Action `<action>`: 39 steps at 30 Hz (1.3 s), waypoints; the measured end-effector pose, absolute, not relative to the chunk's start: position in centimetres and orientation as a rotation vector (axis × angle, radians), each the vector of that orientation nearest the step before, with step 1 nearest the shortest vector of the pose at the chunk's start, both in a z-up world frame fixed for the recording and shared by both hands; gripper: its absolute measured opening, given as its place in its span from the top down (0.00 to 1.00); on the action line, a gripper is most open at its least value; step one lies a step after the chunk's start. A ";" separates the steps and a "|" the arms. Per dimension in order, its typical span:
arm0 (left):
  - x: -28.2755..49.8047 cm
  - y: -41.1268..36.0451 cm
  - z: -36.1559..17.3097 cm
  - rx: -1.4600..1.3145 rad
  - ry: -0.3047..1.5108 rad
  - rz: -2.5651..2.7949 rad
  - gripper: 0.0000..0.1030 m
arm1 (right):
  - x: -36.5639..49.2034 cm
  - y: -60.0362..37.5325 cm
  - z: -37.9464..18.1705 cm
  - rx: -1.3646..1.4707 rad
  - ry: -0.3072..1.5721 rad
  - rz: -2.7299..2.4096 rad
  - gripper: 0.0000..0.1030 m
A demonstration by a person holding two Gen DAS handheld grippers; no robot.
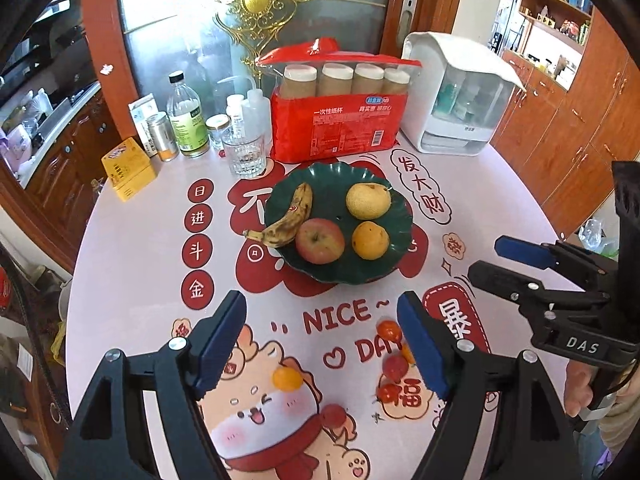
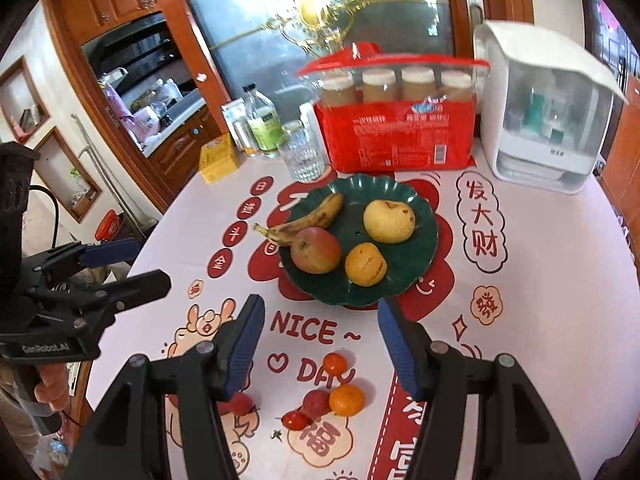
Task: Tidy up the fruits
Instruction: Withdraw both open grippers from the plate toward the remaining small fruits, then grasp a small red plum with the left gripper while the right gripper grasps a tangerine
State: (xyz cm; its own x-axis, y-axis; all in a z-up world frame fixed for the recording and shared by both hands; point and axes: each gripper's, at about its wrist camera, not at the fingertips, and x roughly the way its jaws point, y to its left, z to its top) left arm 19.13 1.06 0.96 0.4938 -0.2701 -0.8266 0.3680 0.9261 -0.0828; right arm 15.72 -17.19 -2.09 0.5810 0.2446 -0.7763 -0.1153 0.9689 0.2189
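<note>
The green plate [image 1: 402,216] sits near the middle of the table [image 1: 132,264], just in front of the red pack of paper cups [image 1: 336,128] along the far edge. It already carries the big fruit: a spotted banana [image 1: 290,216] on its left side with the stem poking over the rim, an apple [image 1: 320,240] touching the banana at the near side, an orange [image 1: 370,240] beside the apple, and a pear [image 1: 368,200] behind the orange. Grouped like this, they look sorted.

The small fruit is loose on the tablecloth toward the near edge, well apart from the plate: a yellow cherry tomato [image 1: 287,378], several red ones [image 1: 390,330], and a small mandarin [image 2: 347,400] touching a red fruit. These seem to be what remains to gather.

The left gripper [image 1: 320,344] hovers over this scatter with its fingers wide apart and nothing between them. The right gripper [image 2: 320,348] hangs beside it, fingers also apart and empty. Both tilt down toward the small fruit, probably to choose one; being round and tiny, they could roll away from a careless pinch.
</note>
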 end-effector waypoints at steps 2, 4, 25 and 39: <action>18.0 1.2 1.2 0.111 0.972 -0.376 0.24 | 14.7 -17.0 -1.4 0.139 0.910 0.221 0.42; 16.8 1.4 1.4 0.115 0.966 -0.360 0.24 | 13.6 -16.9 -0.8 0.123 0.890 0.225 0.42; 8.1 1.9 -1.1 0.094 0.921 -0.281 0.21 | 8.0 -17.2 -1.2 0.070 0.873 0.233 0.42; 6.9 2.7 -10.2 0.032 1.015 -0.189 0.21 | 6.5 -15.9 -7.1 -0.039 0.912 0.217 0.42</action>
